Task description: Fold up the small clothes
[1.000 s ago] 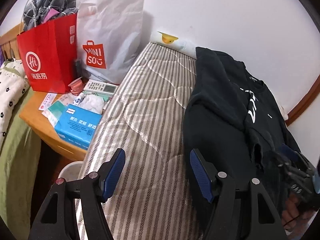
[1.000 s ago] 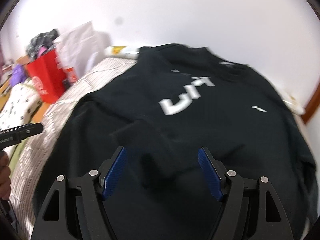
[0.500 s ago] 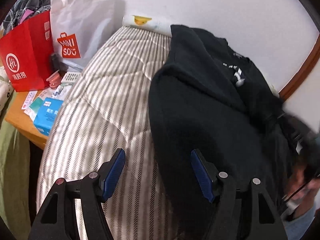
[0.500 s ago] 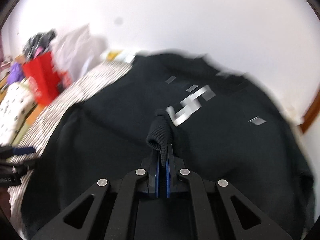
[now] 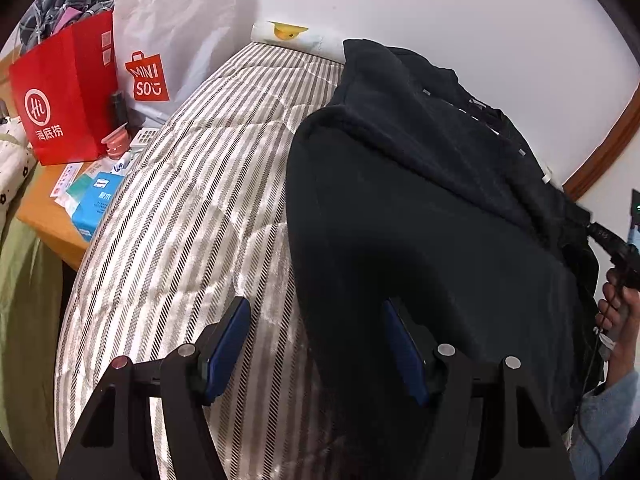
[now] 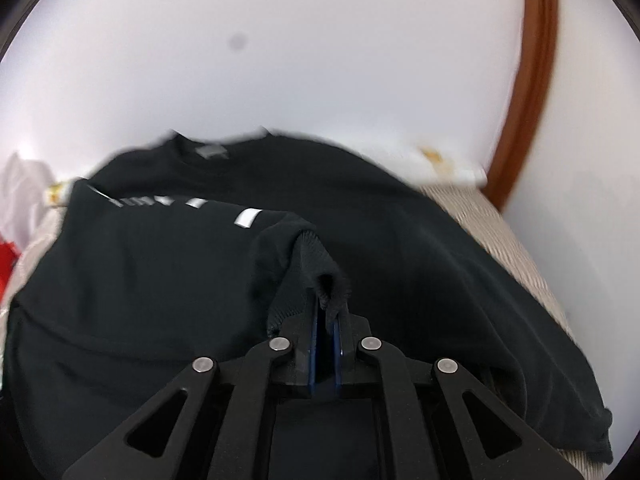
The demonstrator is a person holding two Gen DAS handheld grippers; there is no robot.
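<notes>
A black sweatshirt (image 5: 420, 208) with white lettering lies spread on the striped mattress (image 5: 180, 220). My left gripper (image 5: 316, 344) hovers open over the sweatshirt's near left edge, its right pad above the dark cloth and its left pad above the mattress, nothing pinched. In the right wrist view my right gripper (image 6: 326, 316) is shut on the ribbed sleeve cuff (image 6: 320, 272) of the sweatshirt (image 6: 160, 280) and holds it lifted above the body of the garment. At the right edge of the left wrist view, a hand (image 5: 616, 304) holds that gripper, with the sleeve pulled toward it.
A bedside table (image 5: 44, 212) at left carries a red paper bag (image 5: 64, 92), a white shopping bag (image 5: 172, 40), a blue tissue pack (image 5: 96, 204) and small items. A white wall rises behind the bed, with a brown wooden frame (image 6: 532, 80) at right. A pale rolled cloth (image 5: 288, 36) lies at the mattress's far end.
My right gripper closed on the sleeve cuff and swung it to the right, so the view now faces the wooden frame. My left gripper drifted a little toward the sweatshirt and stayed open.
</notes>
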